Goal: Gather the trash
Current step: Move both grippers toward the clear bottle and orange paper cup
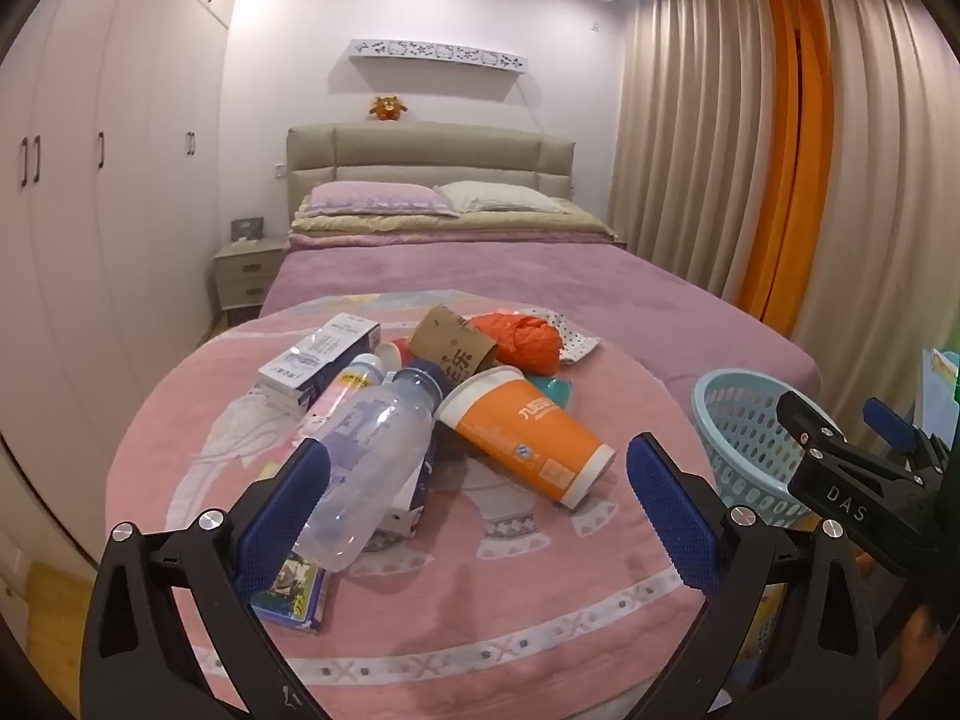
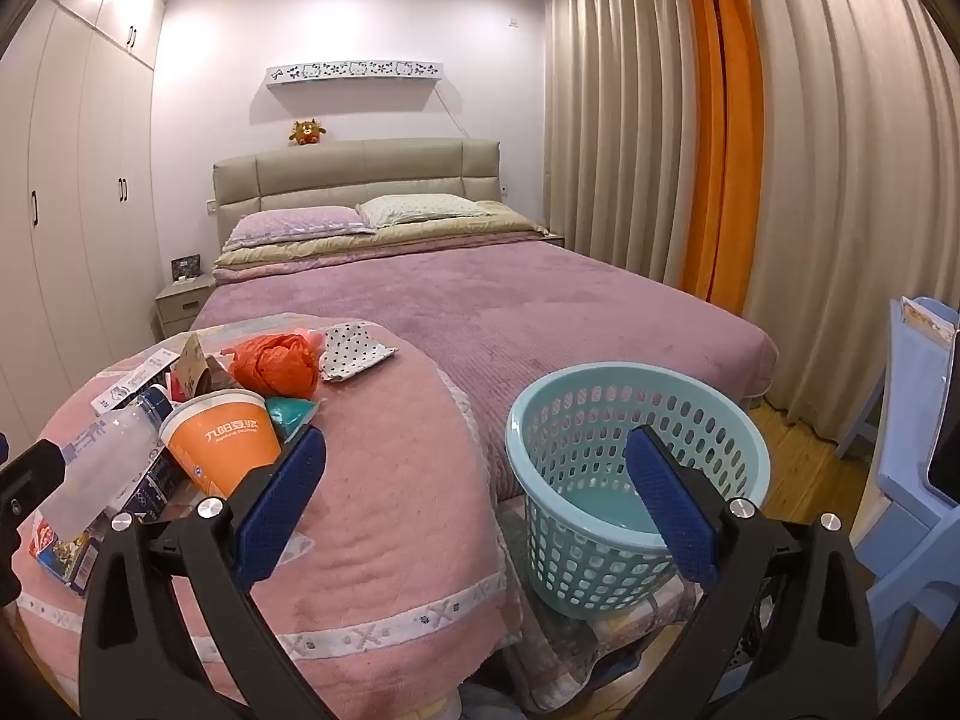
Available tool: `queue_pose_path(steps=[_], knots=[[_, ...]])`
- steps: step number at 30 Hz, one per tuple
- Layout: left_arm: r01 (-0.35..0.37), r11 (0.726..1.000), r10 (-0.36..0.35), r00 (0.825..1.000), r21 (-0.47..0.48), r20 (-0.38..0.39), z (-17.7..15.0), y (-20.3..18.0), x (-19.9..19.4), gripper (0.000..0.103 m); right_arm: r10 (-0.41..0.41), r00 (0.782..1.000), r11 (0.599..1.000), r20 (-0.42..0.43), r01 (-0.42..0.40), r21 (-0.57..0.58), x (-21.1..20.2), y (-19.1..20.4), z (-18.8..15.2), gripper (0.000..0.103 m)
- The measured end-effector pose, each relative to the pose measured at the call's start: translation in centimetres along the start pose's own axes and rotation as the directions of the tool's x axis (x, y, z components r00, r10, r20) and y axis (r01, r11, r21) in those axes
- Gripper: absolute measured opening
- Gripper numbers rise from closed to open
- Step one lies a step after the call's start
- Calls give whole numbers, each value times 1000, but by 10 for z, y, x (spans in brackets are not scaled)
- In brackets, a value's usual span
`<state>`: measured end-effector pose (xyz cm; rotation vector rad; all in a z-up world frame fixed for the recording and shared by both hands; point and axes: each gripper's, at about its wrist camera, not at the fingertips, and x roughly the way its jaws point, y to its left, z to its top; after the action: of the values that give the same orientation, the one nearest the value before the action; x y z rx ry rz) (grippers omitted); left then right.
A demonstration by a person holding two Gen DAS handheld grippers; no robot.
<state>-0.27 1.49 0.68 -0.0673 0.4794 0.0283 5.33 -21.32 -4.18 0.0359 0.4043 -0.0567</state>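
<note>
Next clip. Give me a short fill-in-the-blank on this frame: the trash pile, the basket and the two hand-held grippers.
1. The paper cup lying on its side in the trash pile is mostly ____ in color.
2. The light blue basket has ____ inside it.
3. Both the left hand-held gripper and the right hand-held gripper have their jaws ____.
4. The clear plastic bottle lies on a ____ blanket.

Missing words: orange; nothing; open; pink

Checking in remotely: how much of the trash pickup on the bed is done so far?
Nothing looks collected yet: the teal basket shows only its bare bottom. Nothing is in hand either; the left gripper and right gripper are both open and empty. Left to do: the whole pile on the pink blanket, including the clear bottle, orange cup, orange bag and white box.
</note>
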Motion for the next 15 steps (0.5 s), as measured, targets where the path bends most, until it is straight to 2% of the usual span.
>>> queue_pose_path(steps=[15], knots=[[-25, 1000, 25, 1000, -18, 3, 2, 14, 0, 96, 4, 1000, 1000, -2, -4, 1, -2, 5, 1, 95]])
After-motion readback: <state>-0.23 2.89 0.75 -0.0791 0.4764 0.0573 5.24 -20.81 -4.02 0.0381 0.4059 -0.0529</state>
